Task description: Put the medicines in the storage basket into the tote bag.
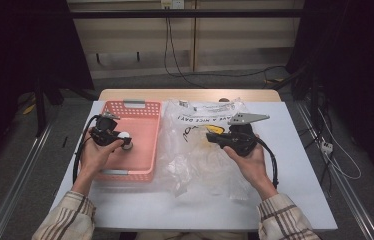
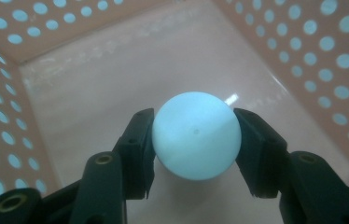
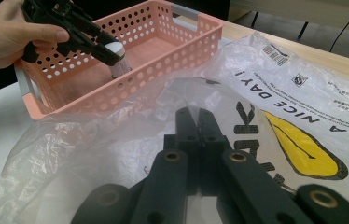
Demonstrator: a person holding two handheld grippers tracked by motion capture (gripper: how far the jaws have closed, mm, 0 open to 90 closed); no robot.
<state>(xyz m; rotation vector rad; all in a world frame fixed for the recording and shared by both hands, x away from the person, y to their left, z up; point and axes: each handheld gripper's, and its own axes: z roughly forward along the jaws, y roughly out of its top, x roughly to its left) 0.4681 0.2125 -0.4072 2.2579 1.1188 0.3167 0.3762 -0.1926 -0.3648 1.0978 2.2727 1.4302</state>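
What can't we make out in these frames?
- Whether the right tongs pinch the bag: their jaws stand together against the film in the right gripper view, but clear plastic hides any fold between them.
- Small print on the bag: too small in the high view, partly blurred in the right gripper view.
- Whether the ball touches the basket floor: left gripper view, the ball and the left tongs hide its underside.

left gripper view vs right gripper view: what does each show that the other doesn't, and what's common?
Left gripper view: the white ball up close, pinched between the left gripper fingers, over the basket's bare floor.

Right gripper view: the right gripper, fingers closed on a fold of the clear plastic bag, plus the bag's print and yellow shape.

Both: the pink perforated basket, the ball and the left gripper.
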